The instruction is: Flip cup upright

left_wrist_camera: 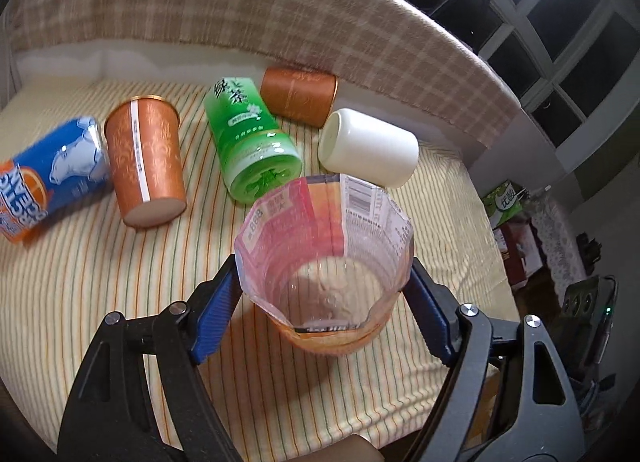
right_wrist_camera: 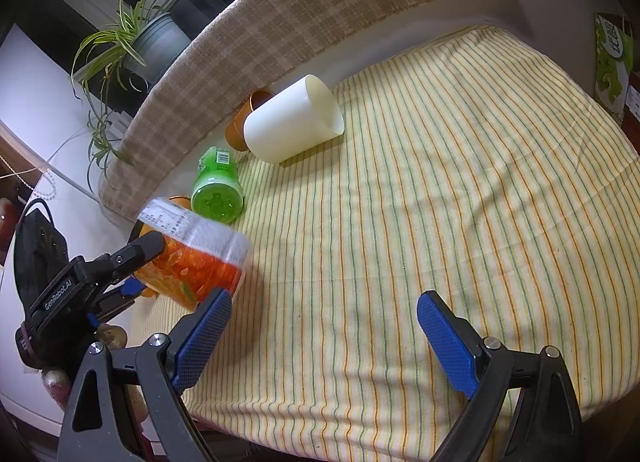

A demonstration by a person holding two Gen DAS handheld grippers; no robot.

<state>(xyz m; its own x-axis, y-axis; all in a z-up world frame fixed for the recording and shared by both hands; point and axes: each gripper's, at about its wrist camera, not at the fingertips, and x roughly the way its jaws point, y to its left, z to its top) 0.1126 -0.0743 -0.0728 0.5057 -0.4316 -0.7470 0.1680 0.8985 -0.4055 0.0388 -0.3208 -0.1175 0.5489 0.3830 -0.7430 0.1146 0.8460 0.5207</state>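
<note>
Held between both blue pads of the left tool: a cut-off clear bottle cup with orange label, mouth facing the camera in the left wrist view. Seen from the right wrist view, tilted and blurred, base low and close to the striped cloth on the surface, not yet upright. Right tool spread wide, holding nothing, hovering above bare cloth.

Possible troubles, as a judgement: thin plastic wall, so too hard a squeeze could bend it and let it slip out; release before the base sits flat could tip it over again; soft wrinkled cloth could make the standing unsteady.

Around, all lying on their sides: green tea bottle cup just behind, white cup near to its right, copper-coloured cup to the left, blue can with polar bear beside that one, another copper cup against the checked cushion edge. Green one nearest, so little room for swinging forward; free cloth only toward the near side and toward the right tool. Potted plant well apart, no obstacle.
</note>
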